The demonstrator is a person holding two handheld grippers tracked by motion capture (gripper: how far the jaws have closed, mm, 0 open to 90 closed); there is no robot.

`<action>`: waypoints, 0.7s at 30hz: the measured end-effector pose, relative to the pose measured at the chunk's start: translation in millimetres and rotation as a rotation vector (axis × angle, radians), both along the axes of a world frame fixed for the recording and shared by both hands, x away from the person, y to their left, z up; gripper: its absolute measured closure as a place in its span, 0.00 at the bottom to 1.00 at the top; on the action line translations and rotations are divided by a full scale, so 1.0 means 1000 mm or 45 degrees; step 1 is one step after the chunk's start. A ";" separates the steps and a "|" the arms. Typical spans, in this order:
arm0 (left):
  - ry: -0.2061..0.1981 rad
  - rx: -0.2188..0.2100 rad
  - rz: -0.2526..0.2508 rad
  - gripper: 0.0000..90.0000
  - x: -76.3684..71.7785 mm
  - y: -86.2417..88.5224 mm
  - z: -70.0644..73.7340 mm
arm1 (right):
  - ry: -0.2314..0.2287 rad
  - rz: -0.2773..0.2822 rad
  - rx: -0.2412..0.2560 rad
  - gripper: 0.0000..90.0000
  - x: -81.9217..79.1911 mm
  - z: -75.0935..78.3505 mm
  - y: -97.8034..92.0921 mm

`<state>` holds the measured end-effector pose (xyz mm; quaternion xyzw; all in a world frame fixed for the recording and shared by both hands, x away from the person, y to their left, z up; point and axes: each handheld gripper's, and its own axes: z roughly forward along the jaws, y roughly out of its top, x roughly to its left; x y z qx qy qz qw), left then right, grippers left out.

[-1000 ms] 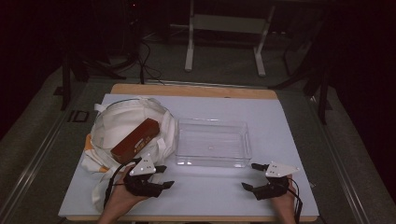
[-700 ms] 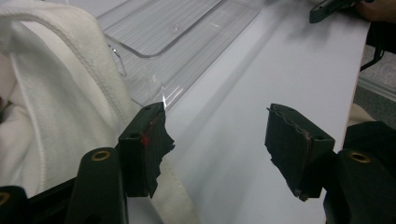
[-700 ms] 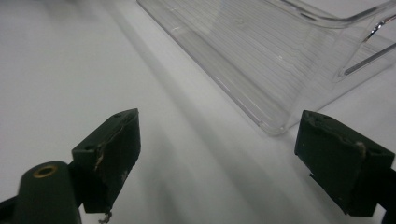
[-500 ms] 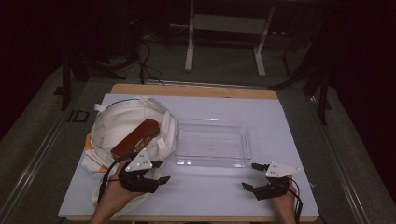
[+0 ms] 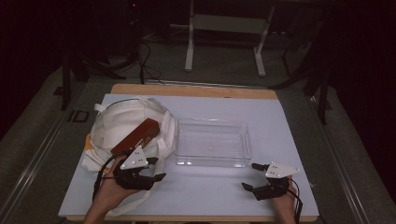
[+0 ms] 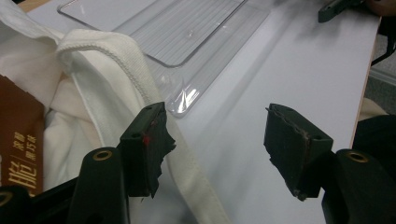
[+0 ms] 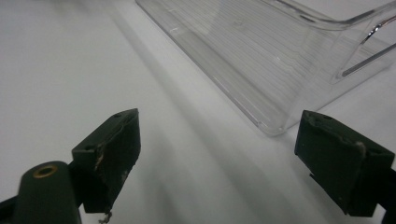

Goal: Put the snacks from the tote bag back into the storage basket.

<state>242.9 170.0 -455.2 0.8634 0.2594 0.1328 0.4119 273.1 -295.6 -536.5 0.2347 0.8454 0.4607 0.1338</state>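
1. High view: a cream cloth bag carrying a brown rectangular box lies at nine o'clock of the clear plastic tray on the white bench.
2. Left gripper view: the left claw gapes wide, empty, one jaw over the bag's hem; closing here could snag cloth, not the box.
3. Right gripper view: the right claw is wide apart, empty, near the tray's corner; a careless push might skid it.

The brown box bears gold Chinese characters, one reading "能", the rest too small.
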 end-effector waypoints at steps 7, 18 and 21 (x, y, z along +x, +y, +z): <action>-0.013 0.026 0.015 0.45 0.000 0.006 0.006 | -0.004 -0.002 0.001 0.16 0.000 0.000 0.000; -0.019 0.046 0.060 0.46 0.003 0.017 0.013 | -0.006 -0.001 -0.004 0.16 -0.001 0.000 0.000; -0.016 0.047 0.071 0.46 0.004 0.020 0.014 | -0.006 -0.002 -0.006 0.16 -0.001 0.000 0.000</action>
